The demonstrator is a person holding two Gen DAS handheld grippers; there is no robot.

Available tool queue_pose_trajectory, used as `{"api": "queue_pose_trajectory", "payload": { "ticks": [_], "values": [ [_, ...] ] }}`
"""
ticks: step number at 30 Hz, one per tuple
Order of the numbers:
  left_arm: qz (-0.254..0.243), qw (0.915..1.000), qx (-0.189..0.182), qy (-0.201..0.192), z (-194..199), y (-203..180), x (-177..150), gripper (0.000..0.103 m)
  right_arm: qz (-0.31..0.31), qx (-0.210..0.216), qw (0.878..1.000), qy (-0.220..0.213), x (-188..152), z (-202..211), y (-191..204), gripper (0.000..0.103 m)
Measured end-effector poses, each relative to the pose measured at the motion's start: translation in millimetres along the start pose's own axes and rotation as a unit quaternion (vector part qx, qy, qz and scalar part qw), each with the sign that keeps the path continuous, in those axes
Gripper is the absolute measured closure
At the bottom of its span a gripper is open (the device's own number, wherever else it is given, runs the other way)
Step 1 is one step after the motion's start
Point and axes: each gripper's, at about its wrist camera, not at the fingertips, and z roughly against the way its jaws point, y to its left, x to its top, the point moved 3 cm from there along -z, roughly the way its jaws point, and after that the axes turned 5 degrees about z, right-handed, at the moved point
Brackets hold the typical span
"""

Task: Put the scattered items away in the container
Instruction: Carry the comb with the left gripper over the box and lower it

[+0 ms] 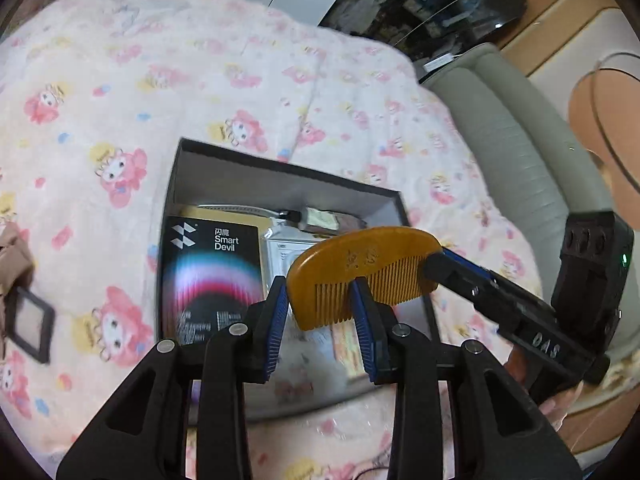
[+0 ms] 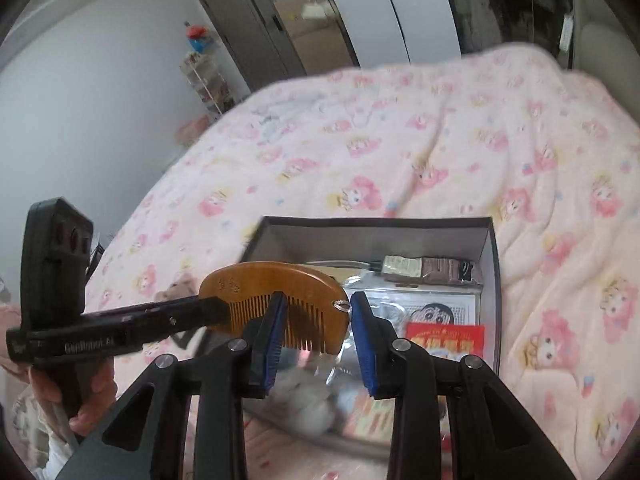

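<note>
A wooden comb [image 1: 360, 272] hangs over the dark open box [image 1: 280, 178] on the bed. In the left wrist view, the other gripper [image 1: 434, 268] comes in from the right and is shut on the comb's right end; my left gripper [image 1: 320, 312] has its jaws open around the comb's left part. In the right wrist view, the comb [image 2: 276, 292] is held at its left end by the gripper from the left [image 2: 218, 310], while the right gripper [image 2: 318, 326] has its jaws open around the comb's right end. The box [image 2: 494, 280] holds a black package [image 1: 212, 280], packets and a red card [image 2: 444, 338].
The pink cartoon quilt [image 1: 200, 92] covers the bed. A brown hair clip [image 1: 20, 288] with a black square lies on the quilt at the left. A grey padded headboard [image 1: 512, 128] runs along the right. A cabinet and shelves [image 2: 208, 76] stand beyond the bed.
</note>
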Motion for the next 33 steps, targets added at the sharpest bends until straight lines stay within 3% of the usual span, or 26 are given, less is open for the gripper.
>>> {"api": "queue_pose_trajectory", "payload": {
  "ticks": [5, 9, 12, 16, 19, 23, 25, 33],
  "values": [
    [0.026, 0.9981, 0.044, 0.036, -23.1, 34.9, 4.9, 0.072, -0.016, 0.017, 0.998, 0.053, -12.2, -48.8, -23.5, 0.074],
    [0.014, 0.9932, 0.092, 0.07, -31.9, 47.2, -0.5, 0.072, -0.02, 0.025, 0.992, 0.126, -36.0, -80.7, -25.5, 0.074],
    [-0.003, 0.9883, 0.124, 0.089, -39.3, 42.2, -3.8, 0.071, -0.004, 0.008, 0.988, 0.155, -46.3, -90.6, -20.4, 0.074],
    [-0.014, 0.9834, 0.158, 0.089, -45.8, 36.8, -2.4, 0.069, -0.002, 0.0, 0.99, 0.144, -45.6, -84.0, -21.8, 0.074],
    [-0.019, 0.9821, 0.175, 0.066, -43.7, 32.0, -1.9, 0.069, -0.016, -0.022, 0.992, 0.121, -40.1, -73.9, -33.5, 0.074],
    [-0.014, 0.988, 0.142, 0.06, -37.7, 31.0, -5.3, 0.069, -0.023, -0.02, 0.992, 0.125, -40.0, -77.9, -40.1, 0.074],
    [-0.016, 0.9879, 0.143, 0.057, -36.3, 32.4, -6.4, 0.069, -0.02, -0.013, 0.99, 0.137, -40.0, -86.0, -35.7, 0.074],
    [-0.006, 0.9913, 0.119, 0.056, -33.3, 34.9, -3.3, 0.069, 0.003, 0.047, 0.986, 0.16, -35.7, -112.3, -3.1, 0.074]
  ]
}}
